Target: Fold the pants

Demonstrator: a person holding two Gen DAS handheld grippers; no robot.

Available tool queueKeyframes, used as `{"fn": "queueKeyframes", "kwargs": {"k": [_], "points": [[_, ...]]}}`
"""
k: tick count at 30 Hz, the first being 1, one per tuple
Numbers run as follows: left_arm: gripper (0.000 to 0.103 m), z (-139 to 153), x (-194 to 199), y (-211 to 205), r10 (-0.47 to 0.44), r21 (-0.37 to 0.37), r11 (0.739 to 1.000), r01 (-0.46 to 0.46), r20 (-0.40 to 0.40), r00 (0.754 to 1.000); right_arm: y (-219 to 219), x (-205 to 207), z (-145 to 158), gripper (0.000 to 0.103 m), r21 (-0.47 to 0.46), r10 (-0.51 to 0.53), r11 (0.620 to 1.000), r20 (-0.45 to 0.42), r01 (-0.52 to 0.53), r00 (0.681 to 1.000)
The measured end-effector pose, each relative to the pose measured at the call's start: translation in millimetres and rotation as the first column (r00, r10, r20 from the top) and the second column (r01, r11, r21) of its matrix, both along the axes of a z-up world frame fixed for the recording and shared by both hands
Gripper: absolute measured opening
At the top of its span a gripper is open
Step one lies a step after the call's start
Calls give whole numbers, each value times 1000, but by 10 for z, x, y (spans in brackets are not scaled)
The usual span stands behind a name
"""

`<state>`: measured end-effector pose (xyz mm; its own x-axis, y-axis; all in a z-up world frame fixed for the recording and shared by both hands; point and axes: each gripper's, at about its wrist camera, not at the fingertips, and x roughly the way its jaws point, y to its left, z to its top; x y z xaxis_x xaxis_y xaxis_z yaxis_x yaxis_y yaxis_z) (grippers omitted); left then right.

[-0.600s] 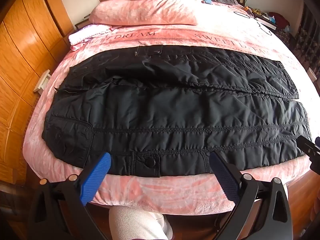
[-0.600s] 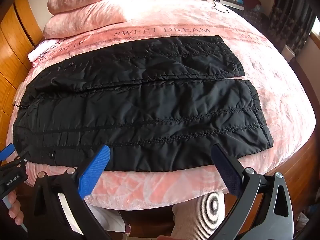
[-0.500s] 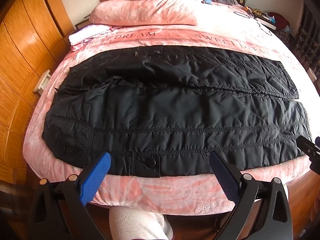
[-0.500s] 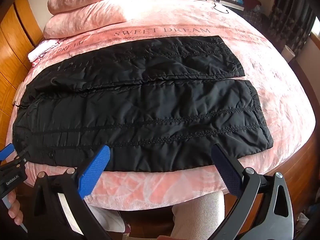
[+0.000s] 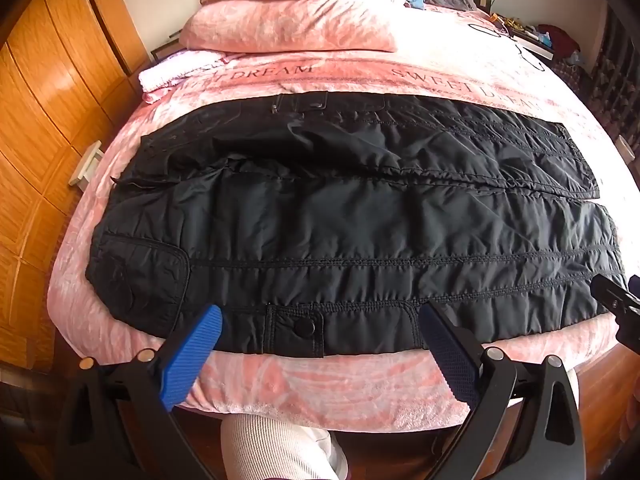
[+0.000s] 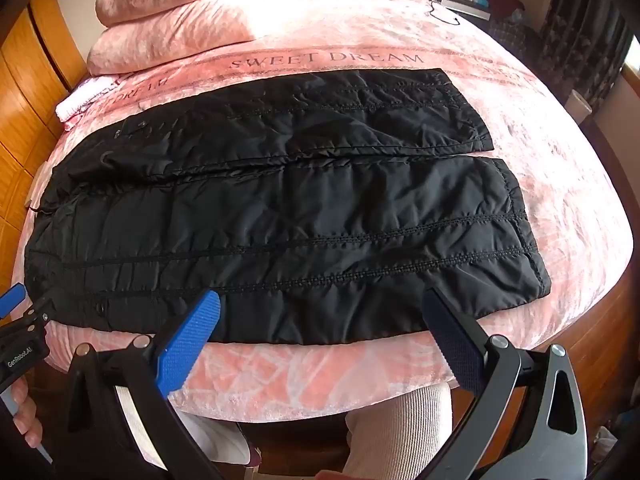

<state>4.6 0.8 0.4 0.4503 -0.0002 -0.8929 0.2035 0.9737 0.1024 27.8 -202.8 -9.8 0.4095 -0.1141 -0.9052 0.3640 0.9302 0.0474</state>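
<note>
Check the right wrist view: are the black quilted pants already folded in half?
No, the black quilted pants lie spread flat, both legs side by side.

Left gripper: black frame, blue ribbed pads, round silver screws on the arms. Right gripper: same build. White lettering on the left unit's body read "GenRobot.AI", probably. Person wore cream ribbed trousers and a white slipper.
</note>
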Motion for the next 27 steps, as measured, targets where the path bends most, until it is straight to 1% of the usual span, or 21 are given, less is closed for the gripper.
{"fn": "queueKeyframes", "kwargs": {"k": [27], "points": [[99,-56,2,6,2,6,1000,-1,-4,1000,0,11,-3,101,-3,2,1000,-3,-2,1000]]}}
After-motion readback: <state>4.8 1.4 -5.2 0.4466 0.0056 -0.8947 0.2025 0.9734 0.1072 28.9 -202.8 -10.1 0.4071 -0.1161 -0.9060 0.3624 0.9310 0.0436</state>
